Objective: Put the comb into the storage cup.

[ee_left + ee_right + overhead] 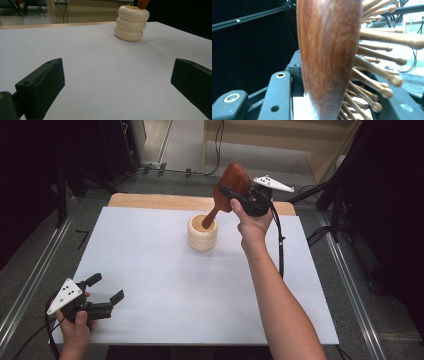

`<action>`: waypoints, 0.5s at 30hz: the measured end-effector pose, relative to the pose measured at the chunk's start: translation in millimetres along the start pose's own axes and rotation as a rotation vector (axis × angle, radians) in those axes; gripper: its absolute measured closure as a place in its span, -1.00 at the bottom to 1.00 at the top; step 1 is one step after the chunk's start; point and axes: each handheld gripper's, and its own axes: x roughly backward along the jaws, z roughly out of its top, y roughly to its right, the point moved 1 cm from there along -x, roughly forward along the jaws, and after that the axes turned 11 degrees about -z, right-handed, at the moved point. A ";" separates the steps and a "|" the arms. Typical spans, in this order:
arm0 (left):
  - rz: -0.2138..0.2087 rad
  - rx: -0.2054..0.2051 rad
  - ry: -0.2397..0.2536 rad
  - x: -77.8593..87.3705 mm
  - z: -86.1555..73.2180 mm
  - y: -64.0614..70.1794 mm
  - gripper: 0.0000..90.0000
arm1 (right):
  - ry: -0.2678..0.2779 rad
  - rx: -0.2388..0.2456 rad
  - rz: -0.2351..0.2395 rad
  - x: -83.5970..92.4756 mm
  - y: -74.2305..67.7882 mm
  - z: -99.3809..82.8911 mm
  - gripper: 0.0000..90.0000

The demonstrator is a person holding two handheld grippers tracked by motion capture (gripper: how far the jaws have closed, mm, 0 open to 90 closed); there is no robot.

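The wooden hairbrush (pixel 231 182) is clamped by its head in the right gripper's (pixel 235 195) fingers, its handle tip already dipped into the cream ringed holder (pixel 203 234) mid-surface. It's best lowered straight, then let go gently. The left gripper (pixel 106 289) is held wide open, empty.
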 end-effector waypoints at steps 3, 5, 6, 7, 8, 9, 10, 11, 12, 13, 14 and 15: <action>-0.002 0.000 0.000 0.2 0.0 -0.1 -1.00 | -0.007 0.008 -0.003 -6.7 0.0 -2.8 0.17; -0.005 0.001 0.003 0.6 0.0 -0.6 -1.00 | -0.011 0.012 -0.007 -10.7 0.4 -5.2 0.17; -0.005 0.001 0.003 0.6 0.0 -0.6 -1.00 | -0.016 0.012 -0.008 -12.4 0.6 -6.5 0.17; -0.005 0.001 0.002 0.7 0.1 -0.7 -1.00 | -0.018 0.009 -0.008 -14.1 0.5 -7.9 0.17; -0.006 0.001 0.002 0.7 0.0 -0.8 -1.00 | -0.018 0.009 -0.008 -14.1 0.5 -7.9 0.17; -0.007 0.001 0.003 0.8 0.0 -0.6 -1.00 | -0.023 0.018 -0.011 -17.3 0.3 -10.5 0.17; -0.008 0.001 0.003 0.8 0.0 -0.7 -1.00 | -0.025 0.021 -0.012 -18.7 -0.1 -11.7 0.17; -0.008 0.001 0.003 0.8 0.0 -0.7 -1.00 | -0.025 0.021 -0.012 -18.7 -0.1 -11.7 0.17; -0.008 0.001 0.003 0.8 0.0 -0.7 -1.00 | -0.024 0.023 -0.012 -20.2 -0.2 -12.8 0.17; -0.008 0.001 0.004 0.8 0.0 -0.8 -1.00 | -0.027 0.022 -0.016 -22.7 -0.9 -14.5 0.17; -0.009 0.002 0.004 0.9 0.1 -0.8 -1.00 | -0.027 0.022 -0.016 -22.7 -0.9 -14.5 0.17; -0.010 0.002 0.005 0.9 0.1 -0.9 -1.00 | -0.030 0.022 -0.015 -25.5 -1.4 -16.6 0.17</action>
